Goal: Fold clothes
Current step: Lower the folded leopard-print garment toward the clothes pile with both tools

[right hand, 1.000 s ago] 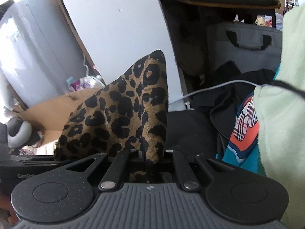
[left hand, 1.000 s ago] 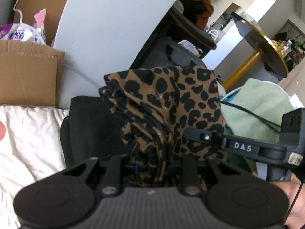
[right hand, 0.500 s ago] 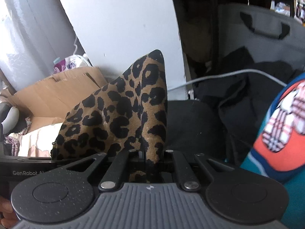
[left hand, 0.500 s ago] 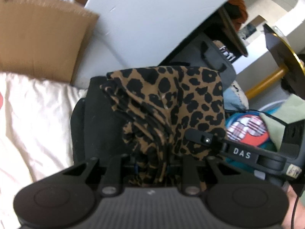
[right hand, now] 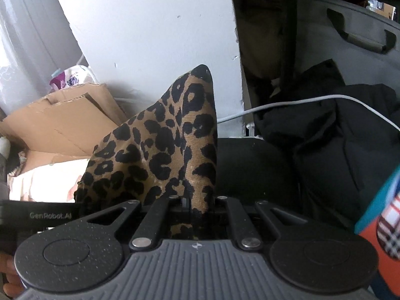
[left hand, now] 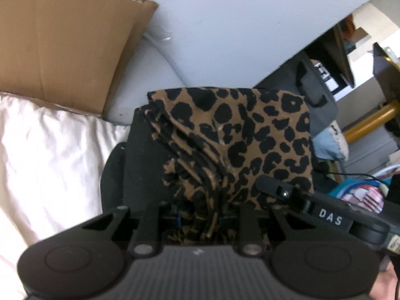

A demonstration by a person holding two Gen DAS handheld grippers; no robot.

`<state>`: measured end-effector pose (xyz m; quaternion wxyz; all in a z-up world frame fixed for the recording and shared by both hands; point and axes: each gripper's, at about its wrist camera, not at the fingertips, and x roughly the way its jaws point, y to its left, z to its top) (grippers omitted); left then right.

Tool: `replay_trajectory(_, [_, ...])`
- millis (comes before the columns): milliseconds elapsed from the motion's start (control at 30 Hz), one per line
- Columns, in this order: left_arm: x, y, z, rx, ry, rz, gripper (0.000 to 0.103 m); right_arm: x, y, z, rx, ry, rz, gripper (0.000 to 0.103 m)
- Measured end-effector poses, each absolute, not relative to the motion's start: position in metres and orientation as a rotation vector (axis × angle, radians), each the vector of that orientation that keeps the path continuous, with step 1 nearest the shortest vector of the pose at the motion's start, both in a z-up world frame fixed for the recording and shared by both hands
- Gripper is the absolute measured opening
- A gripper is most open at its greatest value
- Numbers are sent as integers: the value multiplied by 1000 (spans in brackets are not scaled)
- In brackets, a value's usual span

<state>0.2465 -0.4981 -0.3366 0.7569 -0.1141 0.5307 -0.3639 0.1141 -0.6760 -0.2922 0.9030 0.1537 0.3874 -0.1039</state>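
A folded leopard-print garment (left hand: 237,137) is held up between both grippers, over a black folded garment (left hand: 140,165) on the white bedsheet (left hand: 50,155). My left gripper (left hand: 200,215) is shut on its bunched, layered edge. The right gripper's arm marked DAS (left hand: 330,216) reaches in from the right in the left wrist view. In the right wrist view the leopard-print garment (right hand: 165,147) rises to a point, and my right gripper (right hand: 195,205) is shut on its lower corner. The left gripper's body (right hand: 47,216) shows at the left edge there.
A cardboard box (left hand: 62,40) and a white panel (left hand: 237,30) stand behind the bed. To the right lie a black jacket (right hand: 345,135) with a white cable (right hand: 300,101) across it, a grey bag (right hand: 350,32), and a teal and orange garment (right hand: 385,220).
Both grippers have carried the leopard-print garment down and forward toward the black garment and the bed; the pale green cloth has left both views. Both grips are unchanged.
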Motion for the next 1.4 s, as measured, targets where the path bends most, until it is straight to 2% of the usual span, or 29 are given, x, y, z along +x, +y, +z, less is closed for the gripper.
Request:
replay_trajectory(400, [256,-517,-347,-199,1185,-782,25,143,-709,-333,417,886,-239,5])
replay_trajectory(900, [278,-519,-360,-203,1170,-833,26,146,-722,-336,434,823,-191,5])
replay_trajectory(1000, [281,-520,-370,-198,1192,-801,31,149,-723,-342,439,837,-192,6])
replay_trajectory(1067, [282,-518,-375,-178,1193,-784,43,151,-721,-349,423,849,-191,6])
replay_trajectory(1100, [282,-517,-376,-155,1187,-778,57,152,-721,-352,414,854,-191,6])
replay_trajectory(1133, [281,-514,-376,-115,1171,-770,64,154,-721,-354,403,859,-194,7])
replay_trajectory(1233, [282,-495,-371,-80,1133,-759,63,157,-720,-355,365,869,-219,25])
replay_trajectory(1367, [282,-478,-352,-9,1073,-750,54,150,-718,-345,316,830,-246,27])
replay_trajectory(1400, [281,-476,-347,11,1055,-752,48,147,-719,-342,312,821,-255,27])
